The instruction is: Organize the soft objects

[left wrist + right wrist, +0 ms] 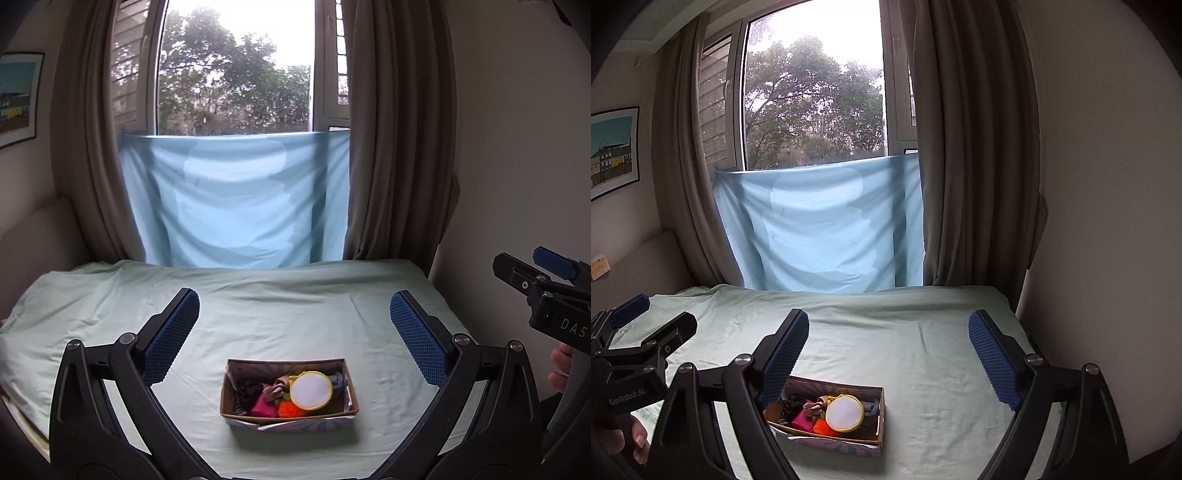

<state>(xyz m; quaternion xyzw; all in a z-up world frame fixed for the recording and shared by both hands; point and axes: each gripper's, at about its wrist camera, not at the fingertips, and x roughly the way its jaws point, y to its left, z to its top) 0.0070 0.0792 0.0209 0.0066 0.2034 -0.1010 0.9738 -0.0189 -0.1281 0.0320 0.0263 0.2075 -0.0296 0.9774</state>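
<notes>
A small cardboard box (pixel 354 398) sits on the pale green bed sheet (pixel 295 314). It holds several soft items: a round white pad with a yellow rim (pixel 311 390), an orange pom-pom (pixel 291 409), a pink piece (pixel 263 406) and dark fabric (pixel 245 391). My left gripper (pixel 294 334) is open and empty, held above and behind the box. My right gripper (pixel 888 356) is open and empty, above and to the right of the box (pixel 881 413). The pad (pixel 844 412) also shows in the right wrist view.
A light blue cloth (pixel 236 199) hangs under the window between brown curtains (pixel 391 147). The wall (pixel 517 147) runs along the bed's right edge. A headboard (pixel 40 236) stands at the left. The right gripper shows at the right in the left wrist view (pixel 539 280).
</notes>
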